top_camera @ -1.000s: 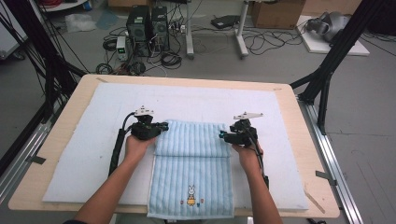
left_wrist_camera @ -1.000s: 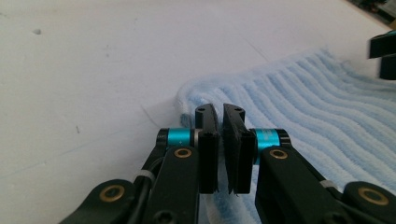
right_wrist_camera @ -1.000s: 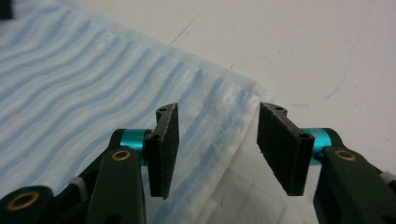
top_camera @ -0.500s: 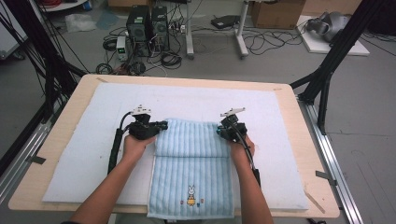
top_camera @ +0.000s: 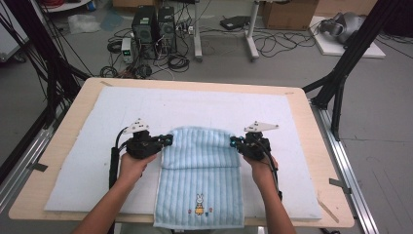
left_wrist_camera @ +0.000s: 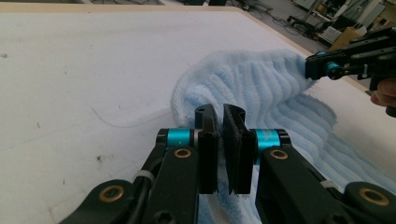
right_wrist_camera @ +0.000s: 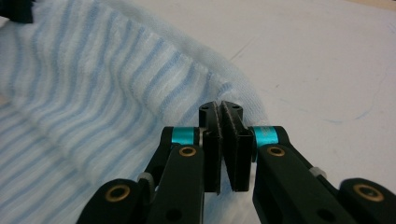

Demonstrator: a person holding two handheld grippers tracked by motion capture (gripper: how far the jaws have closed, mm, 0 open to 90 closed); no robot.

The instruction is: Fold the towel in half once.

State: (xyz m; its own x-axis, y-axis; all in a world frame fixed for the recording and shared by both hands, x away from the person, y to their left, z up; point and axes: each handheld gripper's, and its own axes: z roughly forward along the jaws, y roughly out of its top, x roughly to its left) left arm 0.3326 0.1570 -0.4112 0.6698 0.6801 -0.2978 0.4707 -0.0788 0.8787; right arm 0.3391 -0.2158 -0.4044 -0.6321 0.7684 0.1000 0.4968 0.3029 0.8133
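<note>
We have the left gripper (top_camera: 168,140) and right gripper (top_camera: 234,142) each clamped on a far corner of the striped towel (top_camera: 200,190), which lies at the table's (top_camera: 58,146) near edge, overhanging it. We judge the fold is starting: next both corners should travel together toward the near edge, kept level

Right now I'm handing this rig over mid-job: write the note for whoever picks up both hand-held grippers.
Left hand-held gripper: shut on the towel's far left corner.
Right hand-held gripper: shut on the far right corner; its jaws have just closed with the cloth between them.
Towel: light blue, striped, on the white mat; the far edge is lifted and curled over toward the person, and the near end with the rabbit print hangs over the table edge.
Done: both far corners gripped, fold begun.
Left: probably bring the far edge over the near half, lay it flat, release.
</note>
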